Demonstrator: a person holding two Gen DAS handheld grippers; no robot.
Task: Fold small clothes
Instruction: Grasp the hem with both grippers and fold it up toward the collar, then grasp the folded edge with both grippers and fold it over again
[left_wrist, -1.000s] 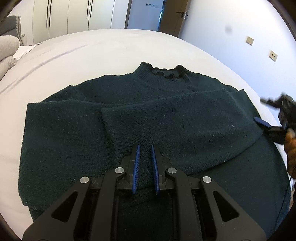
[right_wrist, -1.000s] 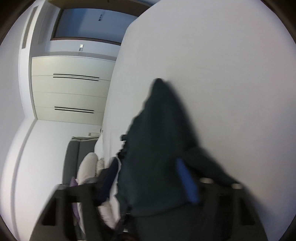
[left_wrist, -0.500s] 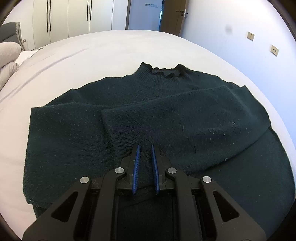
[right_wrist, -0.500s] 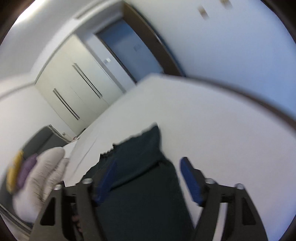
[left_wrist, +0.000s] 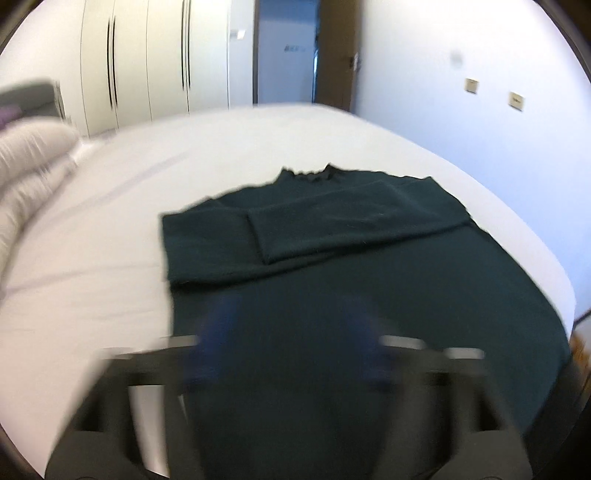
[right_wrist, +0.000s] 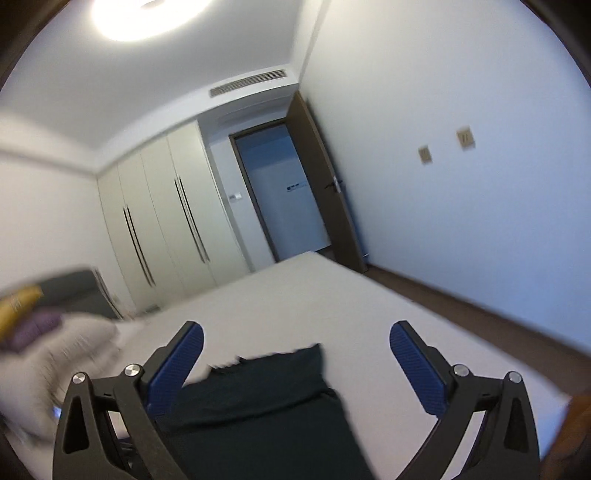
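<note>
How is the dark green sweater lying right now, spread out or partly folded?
Partly folded: the sweater lies flat on the bed, one sleeve folded across its chest.

We see open white bed sheet (left_wrist: 110, 288) from nine to twelve o'clock of the dark green sweater (left_wrist: 369, 295); pale bedding (left_wrist: 26, 173) piles at ten, the wall (left_wrist: 480, 147) closes two o'clock.

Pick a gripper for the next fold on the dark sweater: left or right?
Left, probably. The left gripper points down over the sweater, jaws opening and empty; the right gripper faces the door.
</note>
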